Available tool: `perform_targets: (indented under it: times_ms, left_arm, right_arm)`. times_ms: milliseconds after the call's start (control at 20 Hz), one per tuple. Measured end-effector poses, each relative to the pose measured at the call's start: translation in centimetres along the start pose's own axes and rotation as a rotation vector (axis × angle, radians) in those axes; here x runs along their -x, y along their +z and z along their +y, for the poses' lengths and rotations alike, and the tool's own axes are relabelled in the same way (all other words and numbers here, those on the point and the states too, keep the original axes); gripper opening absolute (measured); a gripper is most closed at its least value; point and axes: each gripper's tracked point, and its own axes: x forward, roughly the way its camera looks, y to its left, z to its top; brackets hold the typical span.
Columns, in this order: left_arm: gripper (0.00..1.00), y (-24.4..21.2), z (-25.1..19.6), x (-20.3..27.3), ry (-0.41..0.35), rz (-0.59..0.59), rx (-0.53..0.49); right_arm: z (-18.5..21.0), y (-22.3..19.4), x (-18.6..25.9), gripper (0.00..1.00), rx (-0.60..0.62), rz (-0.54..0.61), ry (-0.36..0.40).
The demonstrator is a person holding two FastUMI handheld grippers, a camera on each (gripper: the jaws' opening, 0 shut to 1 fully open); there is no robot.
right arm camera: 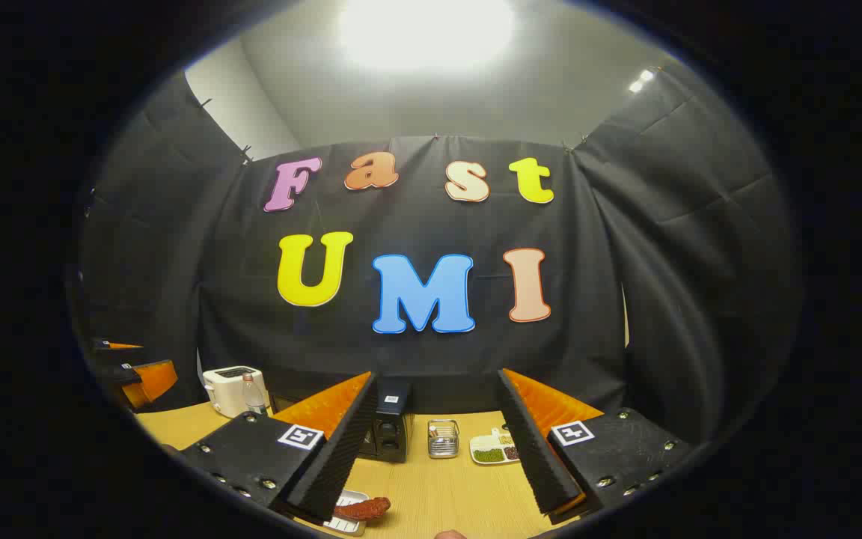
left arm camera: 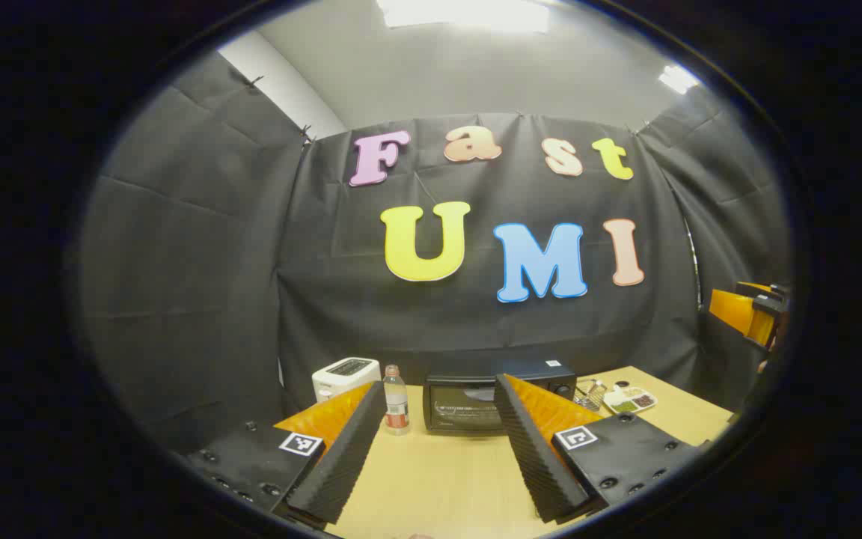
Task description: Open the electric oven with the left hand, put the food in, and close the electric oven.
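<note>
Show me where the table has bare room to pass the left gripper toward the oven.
Bare wood runs in front of the oven, between the bottle and the divided dish. The back row is crowded: toaster, bottle, oven, metal holder, dish. The sausage on its tray sits at the near edge.

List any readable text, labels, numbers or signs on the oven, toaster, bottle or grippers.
No words or numbers are readable.
Black electric oven: small white sticker on top, too small to read.
Clear plastic bottle: red label, blurred.
White toaster: no visible text.
Left gripper and right gripper: square black-and-white coded markers, not words.
</note>
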Motion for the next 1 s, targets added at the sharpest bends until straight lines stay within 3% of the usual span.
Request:
perform_targets:
  times_ms: [50, 100, 1000]
  left_arm:
    - [0.9, 0.2, -0.1, 0.0, 0.001, -0.005, -0.004]
    - [1.0, 0.4, 0.0, 0.2, 0.005, -0.014, -0.005]
    - [1.0, 1.9, -3.1, 0.3, -0.032, -0.05, 0.025]
  right_arm:
    - [0.1, -0.1, 0.0, 0.95, -0.004, 0.005, 0.005]
    - [0.3, -0.3, 0.0, 0.95, -0.005, 0.014, 0.013]
    - [-1.0, 0.0, 0.9, 0.95, 0.032, -0.013, 0.013]
